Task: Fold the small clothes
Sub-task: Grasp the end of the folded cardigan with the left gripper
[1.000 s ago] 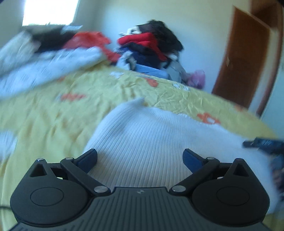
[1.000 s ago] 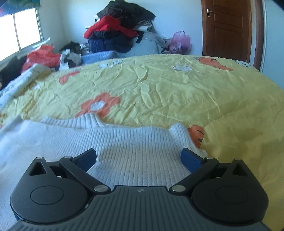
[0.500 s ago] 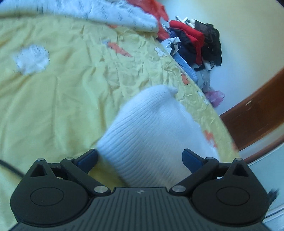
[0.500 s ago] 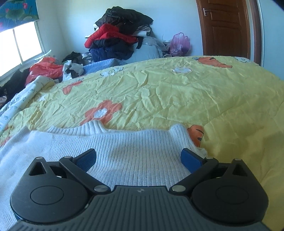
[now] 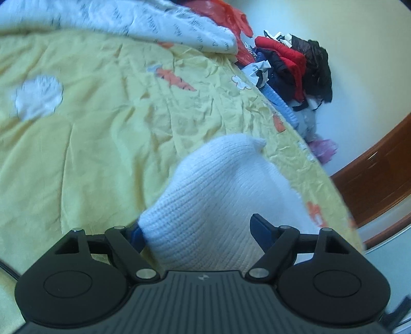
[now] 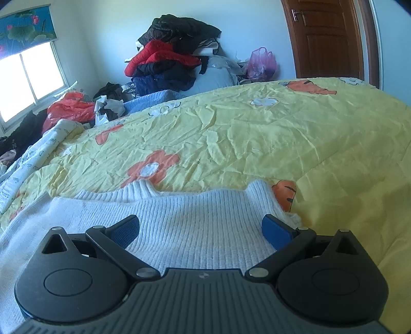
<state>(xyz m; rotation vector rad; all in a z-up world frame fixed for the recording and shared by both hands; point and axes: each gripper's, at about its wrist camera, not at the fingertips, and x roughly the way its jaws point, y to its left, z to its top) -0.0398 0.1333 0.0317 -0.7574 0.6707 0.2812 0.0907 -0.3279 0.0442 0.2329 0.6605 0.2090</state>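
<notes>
A white ribbed knit garment [image 6: 185,221] lies on the yellow flowered bedspread [image 6: 282,144]. My right gripper [image 6: 203,231] is open, low over the garment's edge, with its blue pads on either side of the cloth. In the left wrist view the same white garment [image 5: 221,195] bulges up between the fingers of my left gripper [image 5: 197,232]. That gripper is tilted and open, with its blue pads apart around the raised cloth.
A heap of red, black and blue clothes [image 6: 174,59] lies at the far wall, with a pink bag [image 6: 262,64] and a brown door [image 6: 326,38] to the right. A white printed quilt [image 5: 143,23] and red cloth [image 6: 72,110] lie at the bed's left.
My left gripper has rolled and swung, so the bed looks tilted, and the white garment has bunched up between its fingers. The right gripper has stayed almost still.
</notes>
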